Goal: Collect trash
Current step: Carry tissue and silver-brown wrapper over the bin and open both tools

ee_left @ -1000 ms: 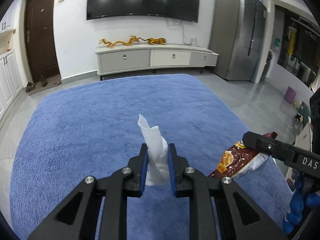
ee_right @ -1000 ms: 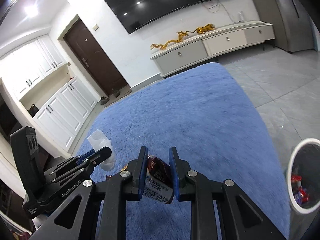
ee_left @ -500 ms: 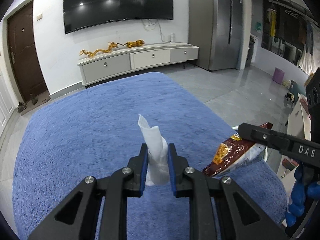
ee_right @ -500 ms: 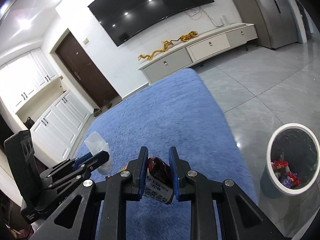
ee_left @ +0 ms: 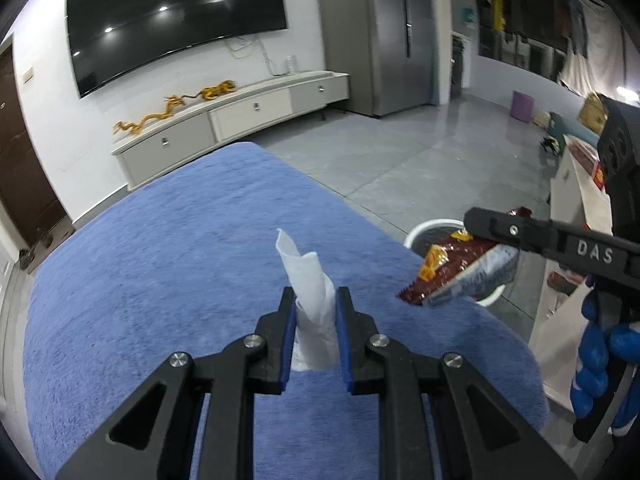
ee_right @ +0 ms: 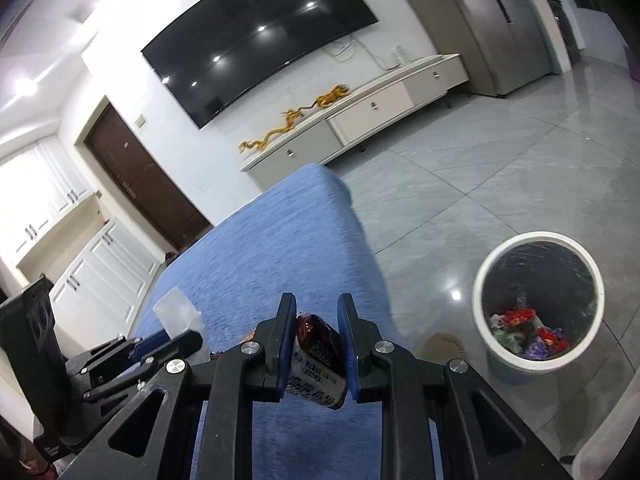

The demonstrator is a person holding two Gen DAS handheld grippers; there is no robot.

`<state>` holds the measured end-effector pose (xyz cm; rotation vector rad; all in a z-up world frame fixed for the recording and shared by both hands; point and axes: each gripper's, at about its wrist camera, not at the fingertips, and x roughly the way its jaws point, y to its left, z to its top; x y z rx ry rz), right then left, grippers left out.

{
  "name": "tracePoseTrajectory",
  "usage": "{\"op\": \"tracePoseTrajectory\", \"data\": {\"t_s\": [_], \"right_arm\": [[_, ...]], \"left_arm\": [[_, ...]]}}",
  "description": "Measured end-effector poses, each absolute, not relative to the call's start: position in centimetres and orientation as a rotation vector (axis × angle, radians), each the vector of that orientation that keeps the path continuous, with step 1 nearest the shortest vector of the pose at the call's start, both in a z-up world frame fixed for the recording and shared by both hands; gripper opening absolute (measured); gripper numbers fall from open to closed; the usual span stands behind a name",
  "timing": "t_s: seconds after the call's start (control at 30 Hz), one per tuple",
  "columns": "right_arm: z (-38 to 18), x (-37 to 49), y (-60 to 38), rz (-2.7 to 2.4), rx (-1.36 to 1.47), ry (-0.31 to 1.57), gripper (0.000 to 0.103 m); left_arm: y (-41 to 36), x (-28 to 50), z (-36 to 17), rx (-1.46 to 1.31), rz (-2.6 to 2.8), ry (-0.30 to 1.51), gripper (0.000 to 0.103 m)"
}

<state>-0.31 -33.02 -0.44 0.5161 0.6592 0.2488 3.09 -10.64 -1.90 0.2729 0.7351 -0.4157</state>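
Left tool (ee_left: 316,300): blue-padded fingers (ee_left: 289,332) are clamping a white crumpled tissue (ee_left: 310,304), which is standing upright betw. them, its top corner sticking up past the tips. Tool is hovering over the blue rug (ee_left: 180,260), toward the rug's right-hand edge.

Right tool (ee_right: 316,312): fingers are pinching a dark red-brown snack wrapper (ee_right: 318,352), printed white label side facing the cam. From left wrist view, same wrapper (ee_left: 460,268) is hanging out of the right tool (ee_left: 480,226), tilting down to the left, orange/yellow print on one end, silver inner side showing. It is overlapping the bin's rim in that view; can't tell if it is actually above the opening or just in front. Blue-gloved right hand (ee_left: 600,356) is gripping the handle.

Trash bin (ee_right: 538,304): round, white rim, dark liner, sitting on grey tiled floor (ee_right: 480,160) just off the rug's right edge. Inside, at the bottom: mixed coloured wrappers (ee_right: 528,330), red, purple, green. From right wrist view, bin is lying right of the tool, not under it.

Right wrist view is also catching the left tool (ee_right: 180,340) at lower left w/ tissue (ee_right: 178,312) poking up.

Background: wall TV (ee_left: 172,20), low white TV cabinet (ee_left: 240,120) w/ gold dragon ornaments (ee_left: 168,112), steel fridge (ee_left: 392,32), brown door (ee_right: 140,176).
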Motion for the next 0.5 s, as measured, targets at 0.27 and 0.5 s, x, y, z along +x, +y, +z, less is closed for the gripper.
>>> {"op": "tracePoseTrajectory", "data": {"t_s": [0.27,0.5], "right_arm": [[-0.9,-2.0,-37.2,0.171,0.559,0.627,0.02],[-1.7,-3.3,-40.4,0.112,0.594,0.609,0.02]], "left_arm": [[-14.8,2.5,-2.3,0.334,-0.479,0.735,0.018],[-18.2,2.2,-2.8,0.379,-0.528,0.736,0.018]]}}
